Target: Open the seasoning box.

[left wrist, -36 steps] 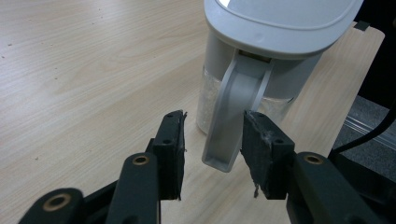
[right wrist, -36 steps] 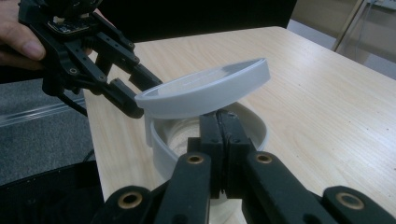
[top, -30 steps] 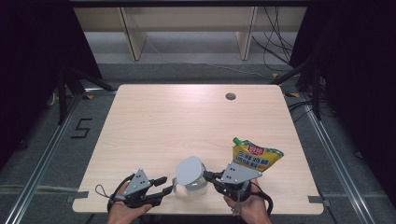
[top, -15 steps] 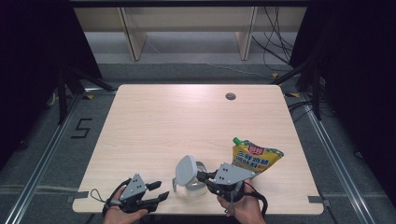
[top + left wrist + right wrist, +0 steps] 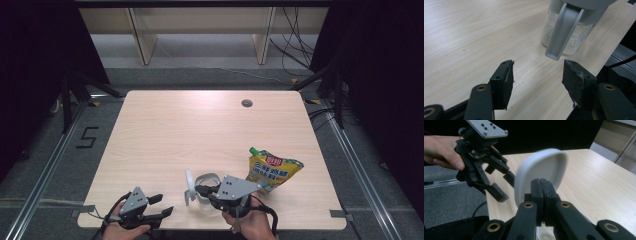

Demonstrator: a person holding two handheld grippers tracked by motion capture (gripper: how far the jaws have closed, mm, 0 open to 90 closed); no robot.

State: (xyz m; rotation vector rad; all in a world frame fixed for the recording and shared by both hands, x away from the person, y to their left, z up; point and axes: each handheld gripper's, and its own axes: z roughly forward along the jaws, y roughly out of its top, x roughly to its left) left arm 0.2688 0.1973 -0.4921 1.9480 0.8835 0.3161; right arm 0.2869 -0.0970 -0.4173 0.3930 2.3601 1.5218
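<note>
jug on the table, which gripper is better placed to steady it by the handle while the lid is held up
Left. The left gripper is open and free, with the jug's handle just ahead of its jaws. The right gripper is shut on the raised lid.

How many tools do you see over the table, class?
2. The left tool sits open at the near left edge; the right tool is near the middle of that edge, shut on the jar's lid.

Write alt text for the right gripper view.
The right claw, jaws closed, pinches the edge of a white flip-up lid standing upright over a wooden table. Beyond it, a hand holds the left claw open at the table's edge.
</note>
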